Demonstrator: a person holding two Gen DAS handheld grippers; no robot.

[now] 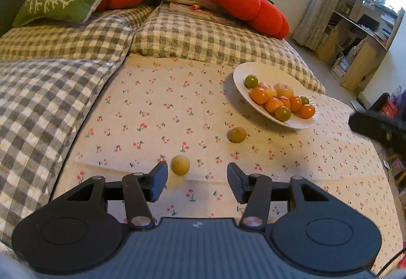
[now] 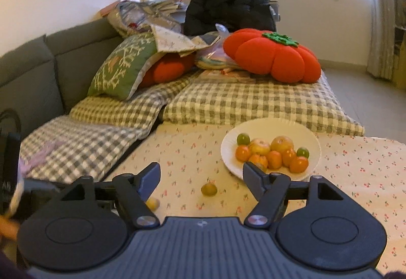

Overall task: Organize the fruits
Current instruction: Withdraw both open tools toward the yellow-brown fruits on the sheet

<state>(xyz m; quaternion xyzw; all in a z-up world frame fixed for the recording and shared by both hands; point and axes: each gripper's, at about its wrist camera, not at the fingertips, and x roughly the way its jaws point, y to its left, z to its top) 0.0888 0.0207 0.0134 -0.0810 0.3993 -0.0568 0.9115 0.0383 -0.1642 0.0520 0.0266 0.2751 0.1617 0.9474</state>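
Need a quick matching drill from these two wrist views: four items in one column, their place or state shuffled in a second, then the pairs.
Things:
1. pale yellow round fruit
2. olive-green round fruit
3. white ribbed plate
4. red tomato-shaped cushion

Places or states:
A. on the grey checked quilt
B. loose on the cherry-print cloth, just ahead of the left gripper
C. holds orange and green fruits
D. loose on the cloth, nearer the plate

Pairs: 1-B, 2-D, 3-C, 4-A
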